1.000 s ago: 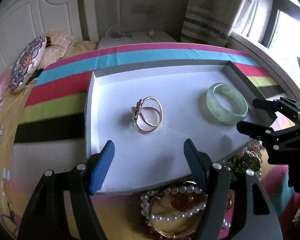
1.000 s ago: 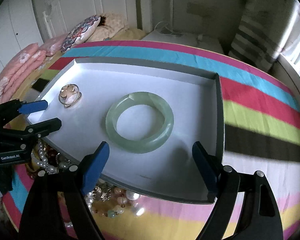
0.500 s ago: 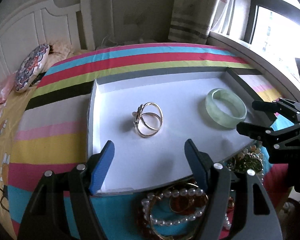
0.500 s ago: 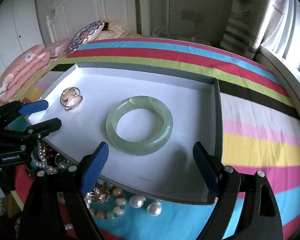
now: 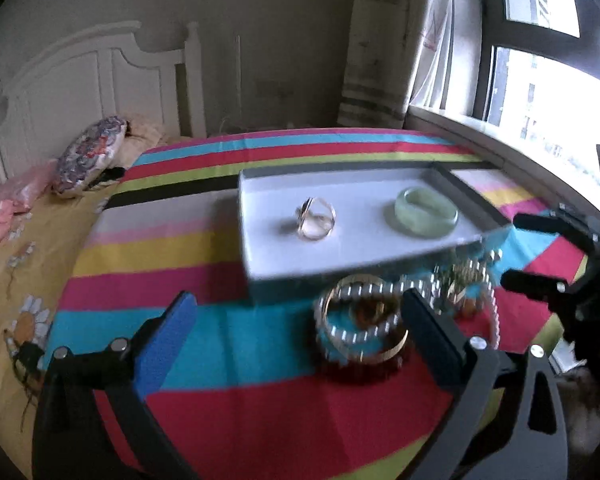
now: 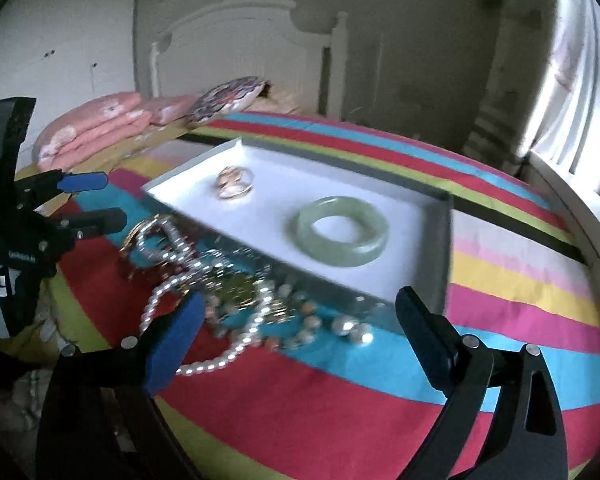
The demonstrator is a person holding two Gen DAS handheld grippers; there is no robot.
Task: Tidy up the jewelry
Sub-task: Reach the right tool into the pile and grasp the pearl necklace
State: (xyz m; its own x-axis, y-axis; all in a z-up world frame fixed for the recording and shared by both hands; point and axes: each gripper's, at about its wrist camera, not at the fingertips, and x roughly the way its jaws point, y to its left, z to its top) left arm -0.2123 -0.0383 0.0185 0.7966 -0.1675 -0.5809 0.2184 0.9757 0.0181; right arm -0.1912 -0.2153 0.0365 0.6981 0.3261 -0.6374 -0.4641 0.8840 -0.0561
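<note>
Bed-top work is paused: both grippers (image 5: 300,344) (image 6: 300,338), pulled back, fingers just widened, hold nothing; loose necklaces (image 6: 220,280) remain beside the tray (image 6: 380,288).

The left gripper (image 5: 298,332) is a black frame with silver screw heads and two fingers faced with blue pads (image 5: 166,346). The right gripper (image 6: 300,332) looks alike. At nine o'clock in its view, white lettering marks the other's black body.
</note>
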